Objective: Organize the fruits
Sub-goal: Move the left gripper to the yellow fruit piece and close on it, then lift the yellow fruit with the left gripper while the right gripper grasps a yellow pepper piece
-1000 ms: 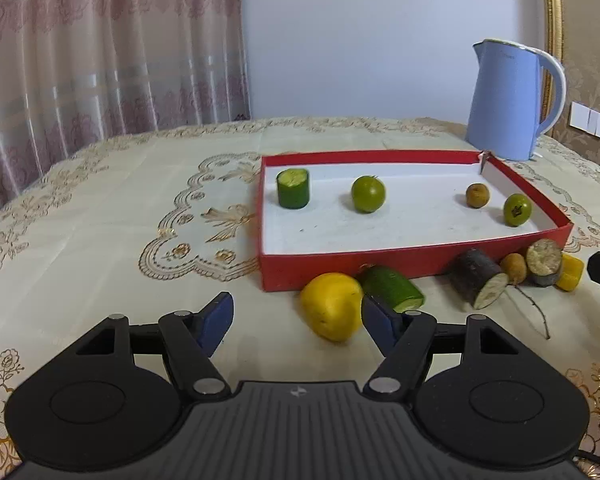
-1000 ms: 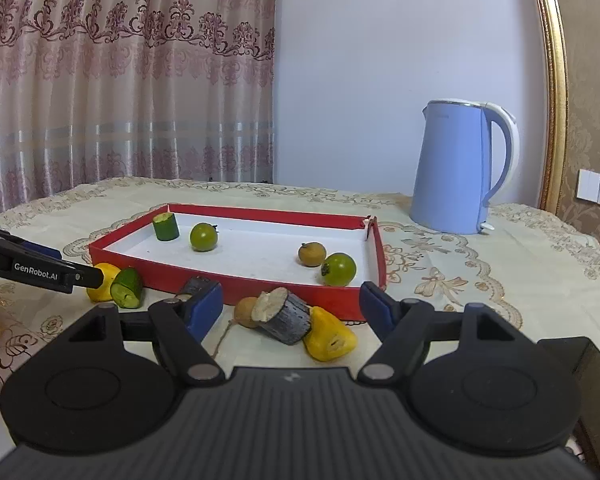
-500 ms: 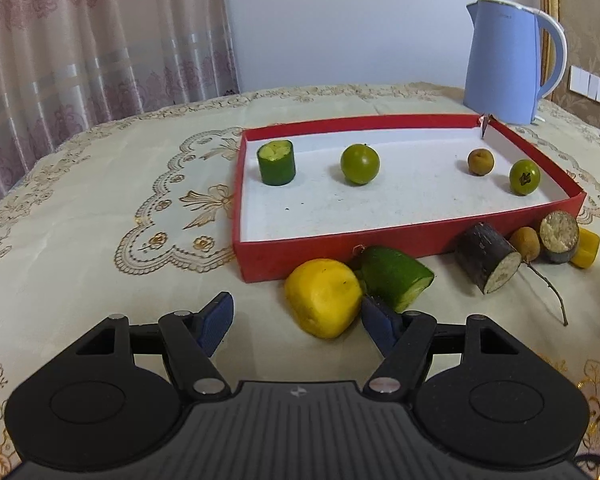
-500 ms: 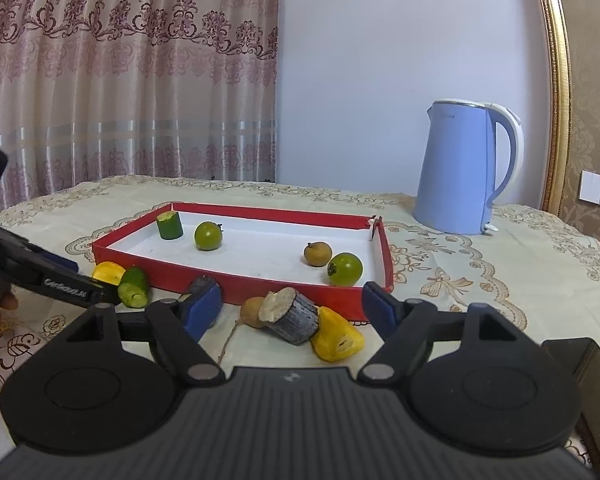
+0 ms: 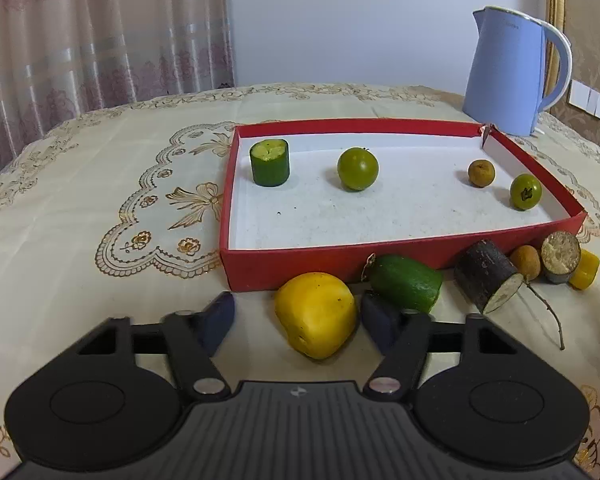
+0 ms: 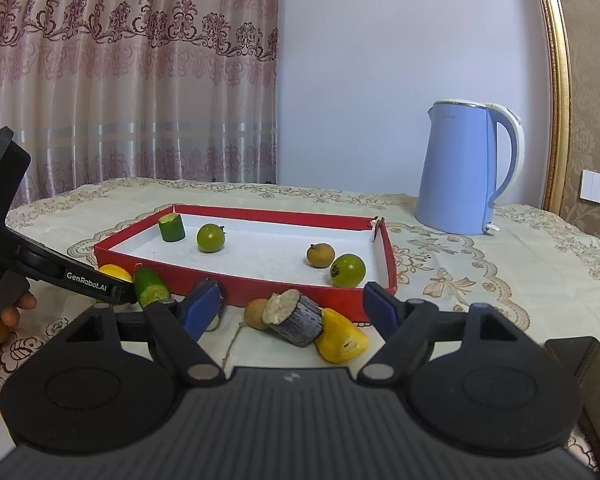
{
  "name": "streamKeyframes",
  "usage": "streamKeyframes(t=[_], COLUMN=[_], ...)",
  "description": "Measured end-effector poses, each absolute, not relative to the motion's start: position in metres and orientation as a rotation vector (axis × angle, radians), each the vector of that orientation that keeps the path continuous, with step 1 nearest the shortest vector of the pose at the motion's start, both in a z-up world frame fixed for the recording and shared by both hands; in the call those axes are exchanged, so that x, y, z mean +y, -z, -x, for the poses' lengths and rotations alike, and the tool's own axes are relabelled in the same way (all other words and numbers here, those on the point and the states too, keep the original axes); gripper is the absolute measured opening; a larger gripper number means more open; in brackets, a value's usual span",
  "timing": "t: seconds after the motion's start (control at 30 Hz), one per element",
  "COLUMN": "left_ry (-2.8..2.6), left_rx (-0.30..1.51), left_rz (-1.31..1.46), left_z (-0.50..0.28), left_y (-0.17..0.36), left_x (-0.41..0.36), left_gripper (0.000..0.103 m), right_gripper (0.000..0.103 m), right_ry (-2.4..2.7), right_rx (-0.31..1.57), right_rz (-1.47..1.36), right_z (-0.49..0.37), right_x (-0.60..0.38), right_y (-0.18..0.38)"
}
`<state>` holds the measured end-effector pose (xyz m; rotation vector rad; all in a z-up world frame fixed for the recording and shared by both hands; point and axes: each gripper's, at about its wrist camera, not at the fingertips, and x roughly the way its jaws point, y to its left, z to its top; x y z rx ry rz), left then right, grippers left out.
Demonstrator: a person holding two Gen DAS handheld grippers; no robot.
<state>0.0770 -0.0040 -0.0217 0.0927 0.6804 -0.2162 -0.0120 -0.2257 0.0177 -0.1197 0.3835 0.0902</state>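
A yellow fruit (image 5: 316,316) lies on the tablecloth in front of the red tray (image 5: 300,270). It sits between the closing jaws of my left gripper (image 5: 296,320); the right pad is at its side, and a gap shows at the left pad (image 5: 218,322). A green cut piece (image 5: 406,282) lies just right of it. In the tray are a green cylinder piece (image 5: 270,162), two green round fruits (image 5: 357,169) (image 5: 525,191) and a brown fruit (image 5: 481,173). My right gripper (image 6: 290,308) is open above a dark cut stick (image 6: 296,314), holding nothing.
Two dark cut sticks (image 5: 486,280) (image 5: 560,250), a small brown fruit (image 5: 525,260) and a yellow piece (image 5: 586,274) lie along the tray's front right. A blue kettle (image 5: 508,76) stands behind the tray. A hand (image 6: 4,316) holds the left gripper (image 6: 100,286).
My left gripper has come closer to the yellow fruit and its jaws have narrowed around it. The right gripper has stayed where it was.
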Motion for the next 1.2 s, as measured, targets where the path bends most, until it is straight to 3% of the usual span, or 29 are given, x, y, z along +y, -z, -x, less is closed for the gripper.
streamKeyframes(t=[0.03, 0.63, 0.87, 1.2], left_ry=[0.237, 0.222, 0.198, 0.194], left_rx=[0.677, 0.553, 0.523, 0.535], left_rz=[-0.092, -0.063, -0.107, -0.102], left_z=[-0.074, -0.039, -0.033, -0.033], left_y=[0.021, 0.000, 0.001, 0.003], left_x=[-0.006, 0.021, 0.021, 0.023], left_gripper=[0.041, 0.041, 0.041, 0.041], right_gripper=[0.077, 0.076, 0.052, 0.051], right_ry=[-0.089, -0.096, -0.080, -0.058], right_rx=[0.383, 0.407, 0.495, 0.552], right_rz=[0.123, 0.142, 0.153, 0.247], right_z=[0.013, 0.011, -0.007, -0.035], right_x=[-0.225, -0.227, -0.241, -0.251], right_y=[-0.018, -0.020, -0.013, -0.009])
